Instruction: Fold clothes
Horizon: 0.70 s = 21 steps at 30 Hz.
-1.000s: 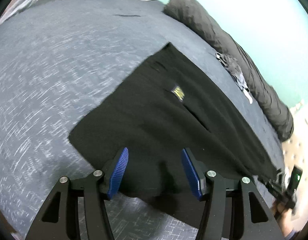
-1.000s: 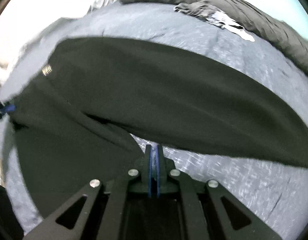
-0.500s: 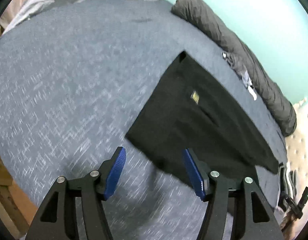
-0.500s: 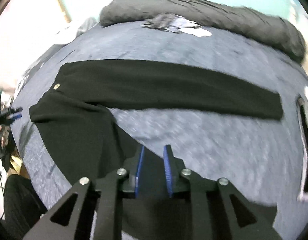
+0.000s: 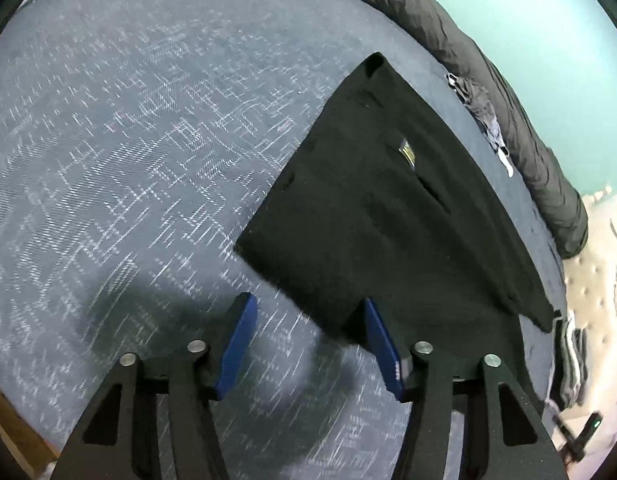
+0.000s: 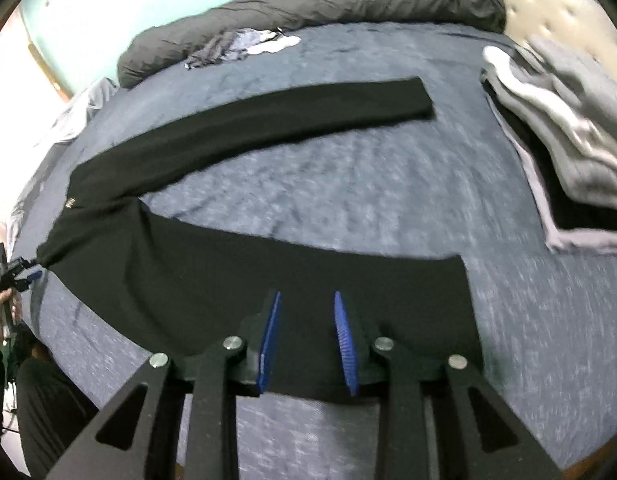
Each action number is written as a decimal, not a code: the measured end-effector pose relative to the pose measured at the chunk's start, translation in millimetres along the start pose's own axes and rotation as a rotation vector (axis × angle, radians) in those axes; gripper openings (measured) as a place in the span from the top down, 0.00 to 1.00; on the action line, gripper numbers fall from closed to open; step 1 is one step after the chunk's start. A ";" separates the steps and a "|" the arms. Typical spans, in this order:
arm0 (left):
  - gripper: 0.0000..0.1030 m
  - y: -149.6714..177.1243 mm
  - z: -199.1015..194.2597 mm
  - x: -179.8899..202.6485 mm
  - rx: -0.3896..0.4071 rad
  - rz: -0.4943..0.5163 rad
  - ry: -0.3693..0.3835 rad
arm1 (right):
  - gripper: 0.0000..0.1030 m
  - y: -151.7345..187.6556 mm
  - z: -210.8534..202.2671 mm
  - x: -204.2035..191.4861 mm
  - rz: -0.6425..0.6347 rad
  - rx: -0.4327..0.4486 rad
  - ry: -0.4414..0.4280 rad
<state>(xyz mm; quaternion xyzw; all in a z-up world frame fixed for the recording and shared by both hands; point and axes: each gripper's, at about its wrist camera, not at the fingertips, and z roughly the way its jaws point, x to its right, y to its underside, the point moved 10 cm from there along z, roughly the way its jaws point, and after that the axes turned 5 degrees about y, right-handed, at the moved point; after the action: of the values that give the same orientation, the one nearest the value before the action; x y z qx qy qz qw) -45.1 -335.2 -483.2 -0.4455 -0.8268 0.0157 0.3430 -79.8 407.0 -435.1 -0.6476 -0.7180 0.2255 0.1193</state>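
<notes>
The black trousers (image 6: 236, 264) lie spread flat on the bed (image 5: 128, 140), the two legs splayed apart in a V: one leg runs toward the rolled dark duvet (image 6: 308, 4), the other lies along the near edge under the right gripper (image 6: 306, 336). A second ago the right jaws were clamped on the cloth and the leg was in the air; now they stand apart, holding nothing, and the leg is down. The left gripper (image 5: 306, 340), jaws wide apart then as now, has drawn back from over the waist, which sits just ahead of it. So the garment appears laid out and released, ready for a fold, though motion blur hides small wrinkles. A stack of folded clothes (image 6: 556, 120) sits near the headboard.
</notes>
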 end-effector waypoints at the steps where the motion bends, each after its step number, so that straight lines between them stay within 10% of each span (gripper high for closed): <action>1: 0.56 -1.5 1.8 1.6 0.002 0.000 0.008 | 0.73 4.3 1.8 3.4 0.006 -0.008 0.002; 7: 0.80 -9.8 6.2 10.2 0.024 0.018 0.020 | 0.66 29.2 11.2 21.0 0.035 -0.047 0.015; 21: 0.88 -38.7 -26.7 32.7 0.089 0.076 0.007 | 0.44 46.5 14.0 114.7 0.307 0.002 0.167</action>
<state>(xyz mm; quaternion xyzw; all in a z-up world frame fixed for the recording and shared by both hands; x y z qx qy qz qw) -69.7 -341.5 -431.8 -0.4608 -0.8067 0.0641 0.3644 -60.8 520.2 -483.3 -0.7659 -0.5982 0.1872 0.1434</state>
